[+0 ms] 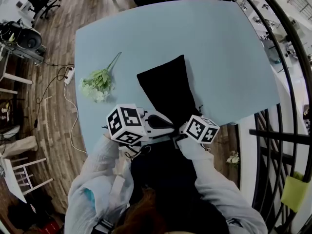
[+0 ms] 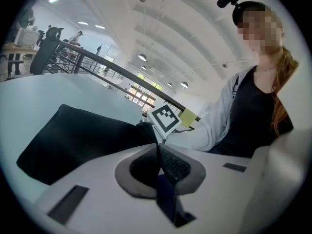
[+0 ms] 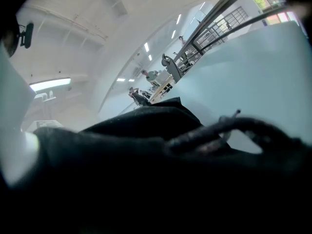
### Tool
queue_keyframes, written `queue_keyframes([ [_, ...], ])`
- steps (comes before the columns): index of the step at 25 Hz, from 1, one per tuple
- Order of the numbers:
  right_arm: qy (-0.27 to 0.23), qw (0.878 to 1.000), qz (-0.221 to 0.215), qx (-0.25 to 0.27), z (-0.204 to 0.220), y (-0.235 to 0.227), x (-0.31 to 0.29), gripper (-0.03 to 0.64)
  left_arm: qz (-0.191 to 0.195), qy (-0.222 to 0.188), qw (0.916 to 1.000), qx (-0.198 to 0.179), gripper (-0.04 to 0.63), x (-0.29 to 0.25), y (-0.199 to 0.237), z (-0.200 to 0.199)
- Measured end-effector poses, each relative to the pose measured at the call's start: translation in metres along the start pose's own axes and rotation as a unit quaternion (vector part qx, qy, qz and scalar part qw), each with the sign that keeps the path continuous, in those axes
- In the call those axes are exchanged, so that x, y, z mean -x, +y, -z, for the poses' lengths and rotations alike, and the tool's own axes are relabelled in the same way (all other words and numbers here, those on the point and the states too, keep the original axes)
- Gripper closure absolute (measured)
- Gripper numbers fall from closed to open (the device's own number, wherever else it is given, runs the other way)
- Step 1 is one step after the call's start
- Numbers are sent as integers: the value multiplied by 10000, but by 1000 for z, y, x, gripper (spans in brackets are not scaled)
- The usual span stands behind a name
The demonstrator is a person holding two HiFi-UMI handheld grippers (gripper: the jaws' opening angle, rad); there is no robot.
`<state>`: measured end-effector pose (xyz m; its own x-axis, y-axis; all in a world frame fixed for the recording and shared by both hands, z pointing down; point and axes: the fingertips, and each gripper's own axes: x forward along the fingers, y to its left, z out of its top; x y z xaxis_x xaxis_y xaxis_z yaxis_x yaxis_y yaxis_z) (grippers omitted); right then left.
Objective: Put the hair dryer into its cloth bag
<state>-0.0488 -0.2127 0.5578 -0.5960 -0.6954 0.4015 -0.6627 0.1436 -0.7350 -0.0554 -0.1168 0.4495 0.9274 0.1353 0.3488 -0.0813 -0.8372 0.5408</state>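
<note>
The black cloth bag (image 1: 165,89) lies lengthwise on the light blue table (image 1: 219,57), its mouth toward the near edge. No hair dryer shows outside it. My left gripper (image 1: 168,126) is at the bag's mouth from the left. In the left gripper view (image 2: 157,150) its dark pads are pressed together, and the bag (image 2: 83,135) lies just beyond them. I cannot tell whether cloth is pinched. My right gripper (image 1: 181,130) is at the mouth from the right. Its view is filled by black cloth (image 3: 146,126) and a drawstring cord (image 3: 229,128), which hide the jaws.
A bunch of green and white artificial flowers (image 1: 100,84) lies on the table left of the bag. The near table edge runs just under both grippers. A dark railing (image 1: 287,57) runs past the table's right side. The person (image 2: 253,116) stands close behind the grippers.
</note>
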Motion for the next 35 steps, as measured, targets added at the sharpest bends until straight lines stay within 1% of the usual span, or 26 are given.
queue_keyframes([
  [3, -151, 9991, -258, 306, -8, 13, 12, 155, 87, 65, 9999, -27, 563, -10, -2, 5],
  [4, -228, 9982, -397, 393, -12, 18, 16, 166, 105, 46, 9999, -18, 563, -13, -2, 5],
  [6, -392, 9956, -708, 474, -16, 26, 24, 250, 156, -89, 9998, 48, 563, -16, -1, 1],
  [8, -657, 9932, -803, 528, -23, 25, 34, 279, 231, -342, 9990, 140, 563, -13, -2, -7],
  [10, -964, 9909, -713, 605, -36, 21, 46, 295, 220, -504, 9984, 120, 563, -10, -1, -18],
  [11, -1086, 9898, -672, 631, -41, 19, 51, 296, 191, -508, 9985, 56, 563, -11, -2, -21],
  [14, -1354, 9869, -576, 666, -49, 10, 69, 312, 188, -356, 9991, -167, 563, -28, -7, -24],
  [16, -1376, 9881, -363, 581, -50, -5, 83, 313, 194, -299, 9991, -222, 563, -44, -8, -25],
  [18, -1303, 9908, -137, 349, -48, -30, 95, 311, 108, -241, 9995, -184, 563, -62, -4, -25],
  [20, -1163, 9929, 77, 228, -45, -57, 109, 311, -52, -60, 9999, -88, 563, -86, 4, -20],
  [23, -903, 9950, 311, 273, -42, -88, 132, 324, -430, 338, 9985, -8, 563, -119, 20, -6],
  [27, -775, 9954, 436, 353, -55, -117, 162, 318, -1108, 710, 9911, 198, 563, -147, 47, 14],
  [29, -763, 9957, 360, 374, -63, -126, 172, 318, -1390, 971, 9853, 198, 563, -159, 55, 30],
  [31, -709, 9961, 199, 483, -70, -129, 176, 318, -1640, 1149, 9796, 155, 563, -170, 60, 42],
  [33, -567, 9959, 9, 699, -77, -129, 175, 318, -1957, 1171, 9736, 81, 563, -176, 66, 45],
  [35, -355, 9950, -175, 912, -78, -126, 175, 316, -2359, 1107, 9654, -56, 563, -177, 71, 43],
])
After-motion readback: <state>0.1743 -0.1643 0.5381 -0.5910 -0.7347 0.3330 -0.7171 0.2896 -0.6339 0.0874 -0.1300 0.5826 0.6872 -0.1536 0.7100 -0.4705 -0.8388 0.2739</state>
